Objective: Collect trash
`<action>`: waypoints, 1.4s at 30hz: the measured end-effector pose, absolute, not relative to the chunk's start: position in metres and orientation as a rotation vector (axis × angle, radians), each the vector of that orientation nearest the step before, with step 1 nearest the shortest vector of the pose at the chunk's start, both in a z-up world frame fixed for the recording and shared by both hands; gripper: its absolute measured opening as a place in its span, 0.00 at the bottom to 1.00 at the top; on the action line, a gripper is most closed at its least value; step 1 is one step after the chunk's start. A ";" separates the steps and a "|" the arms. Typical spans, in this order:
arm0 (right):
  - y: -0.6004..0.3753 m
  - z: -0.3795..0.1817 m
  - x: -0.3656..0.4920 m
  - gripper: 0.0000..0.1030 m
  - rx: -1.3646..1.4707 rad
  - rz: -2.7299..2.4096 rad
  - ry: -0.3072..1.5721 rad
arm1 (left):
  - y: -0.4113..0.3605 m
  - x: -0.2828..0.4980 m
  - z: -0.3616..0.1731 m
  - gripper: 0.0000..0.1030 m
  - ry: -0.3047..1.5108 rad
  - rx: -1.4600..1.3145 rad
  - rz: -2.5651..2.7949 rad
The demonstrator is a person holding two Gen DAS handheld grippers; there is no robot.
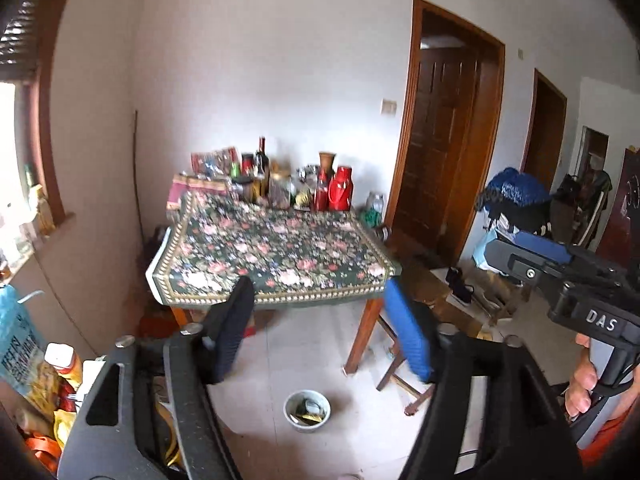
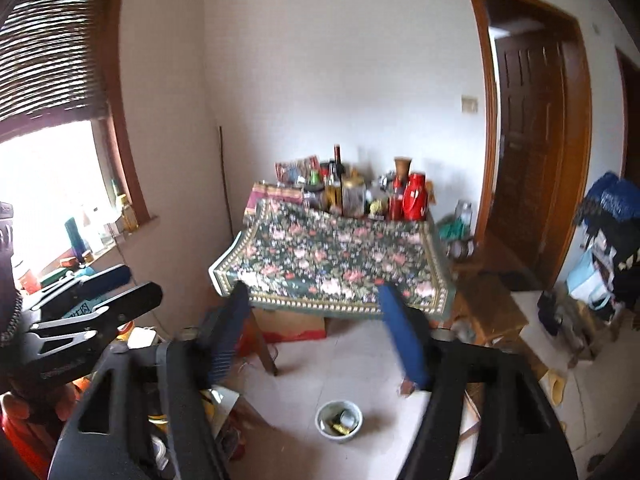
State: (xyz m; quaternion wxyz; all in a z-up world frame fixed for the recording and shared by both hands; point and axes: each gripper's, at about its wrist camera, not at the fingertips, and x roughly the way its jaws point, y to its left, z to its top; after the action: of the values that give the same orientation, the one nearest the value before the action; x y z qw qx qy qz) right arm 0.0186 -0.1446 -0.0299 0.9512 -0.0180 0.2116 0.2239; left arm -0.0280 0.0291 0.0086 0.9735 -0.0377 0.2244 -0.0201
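Observation:
My left gripper (image 1: pixel 320 332) is open, held in the air with nothing between its fingers, and faces a table under a floral cloth (image 1: pixel 280 252). The right gripper (image 2: pixel 316 334) is also open and holds nothing. Each shows in the other's view: the right gripper (image 1: pixel 520 252) at the right edge with a hand (image 1: pixel 582 380) on its handle, the left gripper (image 2: pixel 120 286) at the left. A white bowl (image 1: pixel 307 410) (image 2: pixel 339 420) with scraps in it stands on the tiled floor below both. Wrappers and a blue snack bag (image 1: pixel 18 344) are piled at the lower left.
Bottles, jars and a red flask (image 1: pixel 340 194) crowd the table's back edge. A wooden stool (image 1: pixel 404 376) stands by the table's right leg and a cardboard box (image 2: pixel 292 326) under it. Brown doors (image 1: pixel 440 140) and piled clutter (image 1: pixel 516 204) fill the right; a window sill (image 2: pixel 100 236) is left.

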 end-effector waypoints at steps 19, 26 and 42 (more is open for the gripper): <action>-0.145 -0.023 -0.031 1.00 -0.078 0.379 0.348 | 0.041 -0.072 0.017 0.89 0.412 -0.115 -0.053; -0.145 -0.023 -0.037 1.00 -0.088 0.380 0.356 | 0.041 -0.074 0.016 0.89 0.417 -0.119 -0.055; -0.148 -0.018 -0.038 1.00 -0.087 0.388 0.367 | 0.042 -0.076 0.019 0.95 0.423 -0.130 -0.063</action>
State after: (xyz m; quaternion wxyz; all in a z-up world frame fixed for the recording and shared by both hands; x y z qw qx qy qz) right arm -0.0381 -0.1475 -0.0180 0.9636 -0.0432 0.1811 0.1917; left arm -0.0763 0.0415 0.0188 0.9752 -0.0643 0.2097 -0.0311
